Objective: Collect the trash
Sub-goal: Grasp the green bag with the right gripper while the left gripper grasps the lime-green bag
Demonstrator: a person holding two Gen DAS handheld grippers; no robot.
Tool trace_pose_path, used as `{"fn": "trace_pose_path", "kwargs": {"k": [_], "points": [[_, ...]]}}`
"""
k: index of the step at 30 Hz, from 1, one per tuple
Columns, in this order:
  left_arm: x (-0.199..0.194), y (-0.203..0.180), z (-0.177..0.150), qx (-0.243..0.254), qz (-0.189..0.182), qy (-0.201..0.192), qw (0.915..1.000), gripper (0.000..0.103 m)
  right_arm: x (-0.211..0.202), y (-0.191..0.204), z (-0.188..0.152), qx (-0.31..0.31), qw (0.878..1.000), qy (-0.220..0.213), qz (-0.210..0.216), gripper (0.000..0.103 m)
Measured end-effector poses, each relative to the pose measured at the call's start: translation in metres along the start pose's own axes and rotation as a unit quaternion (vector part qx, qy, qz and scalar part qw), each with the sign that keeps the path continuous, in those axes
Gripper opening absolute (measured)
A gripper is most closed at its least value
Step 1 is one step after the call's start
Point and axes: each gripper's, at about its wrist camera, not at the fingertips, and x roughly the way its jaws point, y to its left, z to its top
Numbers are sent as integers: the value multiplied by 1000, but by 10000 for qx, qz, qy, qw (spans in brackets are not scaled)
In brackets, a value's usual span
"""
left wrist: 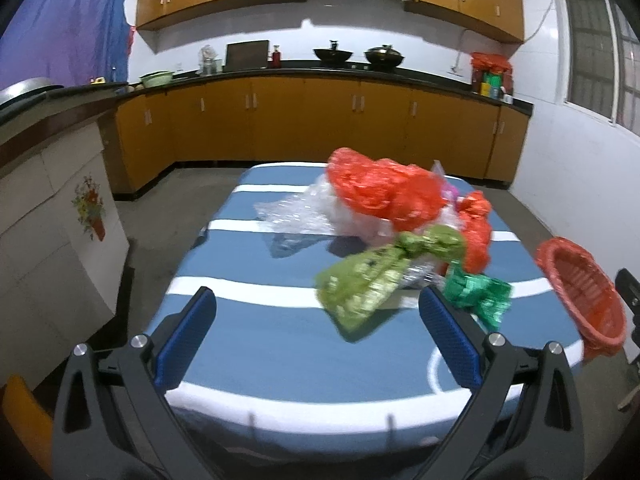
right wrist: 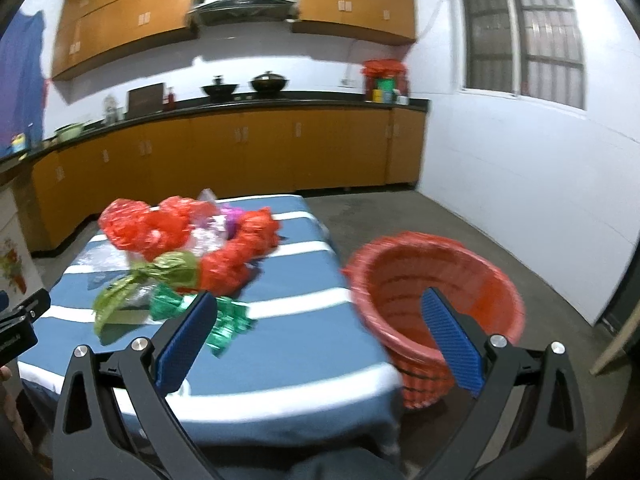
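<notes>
A heap of crumpled trash lies on a blue table with white stripes (left wrist: 280, 344): a big red plastic bag (left wrist: 384, 192), clear film (left wrist: 296, 216), a light green wrapper (left wrist: 368, 280), a dark green foil wrapper (left wrist: 480, 292) and a smaller red bag (left wrist: 476, 228). My left gripper (left wrist: 316, 312) hovers open above the near part of the table, short of the light green wrapper, holding nothing. My right gripper (right wrist: 320, 316) is open too and empty, between the table's right edge and a red basket (right wrist: 436, 280). The dark green wrapper (right wrist: 224, 320) sits just past its left finger.
The red basket (left wrist: 580, 296) stands on the floor off the table's right edge. Orange kitchen cabinets (left wrist: 304, 120) with a black counter run along the back wall, and a white wall (right wrist: 520, 208) closes the right side. The left gripper's body (right wrist: 20, 328) shows at the right wrist view's left edge.
</notes>
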Motion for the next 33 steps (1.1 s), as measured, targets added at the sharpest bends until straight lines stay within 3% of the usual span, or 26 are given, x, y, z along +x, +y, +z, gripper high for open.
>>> {"fn": "trace_pose_path", "kwargs": {"k": [9,19,24,26,29,33], "points": [[27,24,7,-178,215,-44,9996,99,74,67,-4,-426,9961,295,709,93],[51,27,3,-212,116,165,9996,99,128,96,-24,-876,9884,981,760,93],[61,18,8,-140,12,164,9998,99,135,93,-27,-844,9842,1171,1024,68],[65,13,10,-83,-52,161,9998,98,133,95,-26,-911,9824,1178,1125,50],[71,3,14,58,-157,154,9997,95,133,96,-26,-935,9796,1228,1287,31],[80,-8,18,167,-298,210,9992,90,133,88,-27,-789,9793,1286,1346,16]]}}
